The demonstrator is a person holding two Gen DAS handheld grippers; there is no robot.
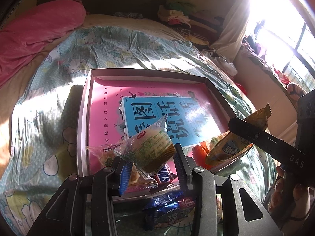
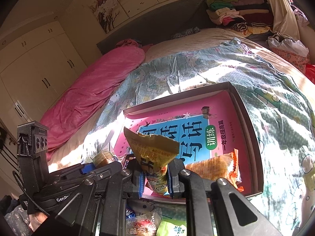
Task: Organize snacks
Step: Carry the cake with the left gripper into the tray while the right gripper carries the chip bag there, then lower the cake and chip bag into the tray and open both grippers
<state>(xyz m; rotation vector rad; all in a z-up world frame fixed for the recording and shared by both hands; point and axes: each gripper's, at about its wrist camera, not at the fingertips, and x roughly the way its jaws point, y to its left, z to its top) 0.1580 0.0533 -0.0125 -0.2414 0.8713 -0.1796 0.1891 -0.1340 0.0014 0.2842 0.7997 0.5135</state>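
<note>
A shallow cardboard box point(image 1: 147, 71) lies on the bed with a pink book point(image 1: 110, 102) flat inside it. My left gripper point(image 1: 153, 167) is shut on a clear-wrapped small cake point(image 1: 151, 145), held over the box's near edge. In the right wrist view my right gripper point(image 2: 155, 181) is shut on a yellow snack packet point(image 2: 155, 151), upright above the near part of the box point(image 2: 177, 94). An orange packet point(image 2: 216, 167) lies on the book at the near right. A Snickers bar point(image 1: 163, 177) and another wrapped pastry lie under the cake.
Loose snacks lie on the quilt in front of the box: a blue biscuit packet point(image 1: 167, 210), a red-and-white packet point(image 2: 141, 224) and a green packet point(image 2: 173, 228). A pink blanket point(image 2: 94, 90) lies far left, folded clothes point(image 2: 236, 17) sit beyond the bed, and a bright window point(image 1: 285, 39) is at right.
</note>
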